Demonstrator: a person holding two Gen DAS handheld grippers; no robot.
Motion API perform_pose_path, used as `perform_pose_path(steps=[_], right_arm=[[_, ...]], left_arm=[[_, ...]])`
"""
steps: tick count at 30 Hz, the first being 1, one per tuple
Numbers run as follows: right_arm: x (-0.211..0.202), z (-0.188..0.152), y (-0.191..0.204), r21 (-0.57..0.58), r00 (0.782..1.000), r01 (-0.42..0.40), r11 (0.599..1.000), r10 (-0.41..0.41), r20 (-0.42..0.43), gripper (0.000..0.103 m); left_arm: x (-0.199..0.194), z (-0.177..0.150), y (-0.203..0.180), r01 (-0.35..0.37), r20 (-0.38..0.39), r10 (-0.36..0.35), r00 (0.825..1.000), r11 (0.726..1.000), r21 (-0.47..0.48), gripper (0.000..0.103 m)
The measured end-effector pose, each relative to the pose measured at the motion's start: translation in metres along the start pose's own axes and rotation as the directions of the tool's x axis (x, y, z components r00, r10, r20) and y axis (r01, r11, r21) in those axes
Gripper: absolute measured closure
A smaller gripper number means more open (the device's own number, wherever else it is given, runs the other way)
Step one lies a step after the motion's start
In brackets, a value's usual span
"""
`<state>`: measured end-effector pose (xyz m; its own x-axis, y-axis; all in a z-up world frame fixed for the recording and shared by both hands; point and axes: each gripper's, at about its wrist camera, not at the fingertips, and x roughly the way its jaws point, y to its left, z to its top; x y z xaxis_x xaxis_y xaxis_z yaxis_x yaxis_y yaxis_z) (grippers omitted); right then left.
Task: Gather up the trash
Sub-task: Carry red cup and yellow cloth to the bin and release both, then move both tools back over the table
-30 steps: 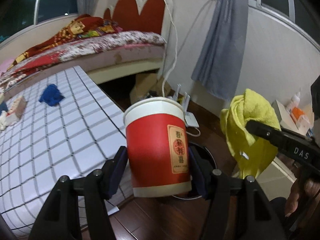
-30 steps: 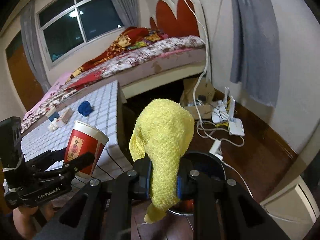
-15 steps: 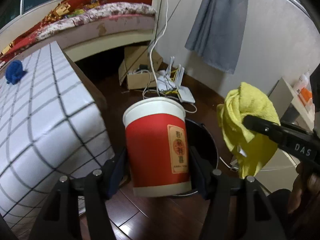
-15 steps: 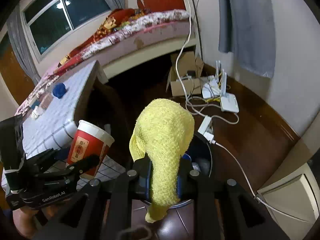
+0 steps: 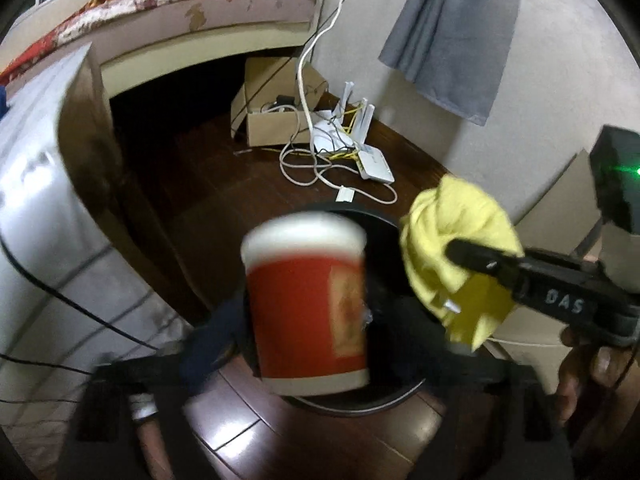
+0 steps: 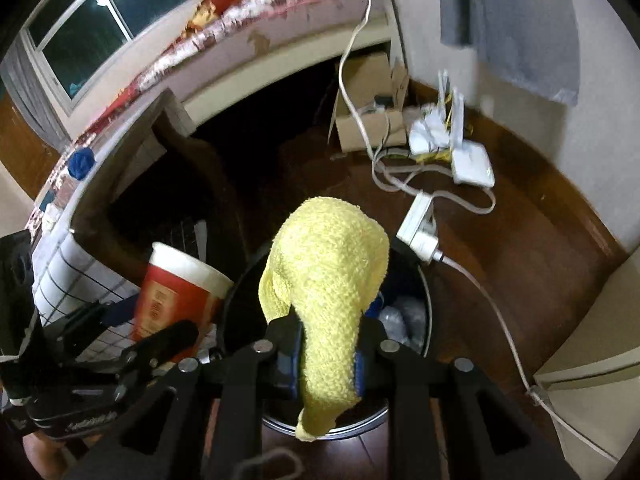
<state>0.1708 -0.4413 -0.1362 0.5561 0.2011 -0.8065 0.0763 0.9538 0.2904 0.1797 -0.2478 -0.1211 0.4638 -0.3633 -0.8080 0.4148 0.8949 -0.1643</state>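
Observation:
A red paper cup (image 5: 308, 304) with a white rim is blurred between the fingers of my left gripper (image 5: 316, 332). Those jaws are opening wide, with a gap beside the cup, over the near rim of the black round bin (image 5: 360, 408). The right wrist view shows the same cup (image 6: 176, 296) at the bin's left edge. My right gripper (image 6: 326, 356) has a yellow cloth (image 6: 328, 264) between its blue pads. Its jaws are opening while the pads still touch the cloth. The cloth hangs over the bin (image 6: 424, 320), which has crumpled trash inside.
A table with a white grid cover (image 5: 32, 220) stands left of the bin. On the dark wood floor behind lie a cardboard box (image 5: 272, 120), a white router with tangled cables (image 5: 372, 160) and a power strip (image 6: 416, 232). A bed (image 5: 200, 12) and a grey curtain (image 5: 452, 32) stand at the back.
Both grippers have come down and forward over the bin. The left jaws have spread away from the cup, which now looks blurred. The yellow cloth stays between the right pads.

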Motion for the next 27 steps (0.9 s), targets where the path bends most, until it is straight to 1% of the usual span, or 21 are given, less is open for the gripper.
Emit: perform_pose_path(steps=[1,2,3,6,8,10,11,12,19,27], right_arm=[[0.004,0.0,-0.003,0.011,1.0,0.016,1.0,-0.016,-0.014,0.048],[0.008,0.0,-0.008,0.027,0.998,0.055,0.998,-0.055,-0.014,0.02],[0.008,0.0,-0.012,0.039,0.997,0.078,0.996,-0.078,-0.01,0.008],[0.004,-0.006,-0.024,0.077,0.994,0.111,0.991,-0.111,0.0,0.008],[0.001,-0.009,-0.027,0.081,0.991,0.129,0.988,-0.13,0.008,0.008],[-0.002,-0.014,-0.028,0.081,0.989,0.149,0.985,-0.15,0.011,0.005],[-0.003,-0.016,-0.026,0.076,0.985,0.169,0.983,-0.17,0.013,0.001],[-0.005,-0.017,-0.025,0.073,0.984,0.175,0.982,-0.177,0.017,0.001],[-0.016,-0.022,-0.013,0.041,0.983,0.179,0.983,-0.18,0.039,0.001],[-0.032,-0.03,0.003,0.014,0.983,0.173,0.985,-0.173,0.065,0.001]], left_arm=[[0.0,-0.002,0.001,-0.011,0.006,0.011,1.0,1.0,-0.008,0.001],[0.001,-0.004,0.002,-0.015,0.001,0.015,1.0,1.0,-0.015,0.001],[0.002,-0.007,0.003,-0.018,-0.008,0.018,1.0,1.0,-0.023,0.001],[0.005,-0.012,0.007,-0.046,-0.022,0.045,0.999,0.999,-0.028,0.001],[0.007,-0.014,0.01,-0.052,-0.033,0.051,0.998,0.998,-0.034,0.001],[0.005,-0.018,0.011,-0.063,-0.031,0.062,0.998,0.998,-0.03,0.001],[0.003,-0.018,0.012,-0.064,-0.028,0.063,0.998,0.998,-0.027,0.001],[0.0,-0.019,0.011,-0.067,-0.021,0.066,0.998,0.998,-0.023,0.001],[-0.009,-0.016,0.014,-0.072,0.01,0.072,0.997,0.997,-0.023,0.001],[-0.033,-0.023,0.022,-0.087,0.046,0.088,0.995,0.996,-0.026,0.001]])
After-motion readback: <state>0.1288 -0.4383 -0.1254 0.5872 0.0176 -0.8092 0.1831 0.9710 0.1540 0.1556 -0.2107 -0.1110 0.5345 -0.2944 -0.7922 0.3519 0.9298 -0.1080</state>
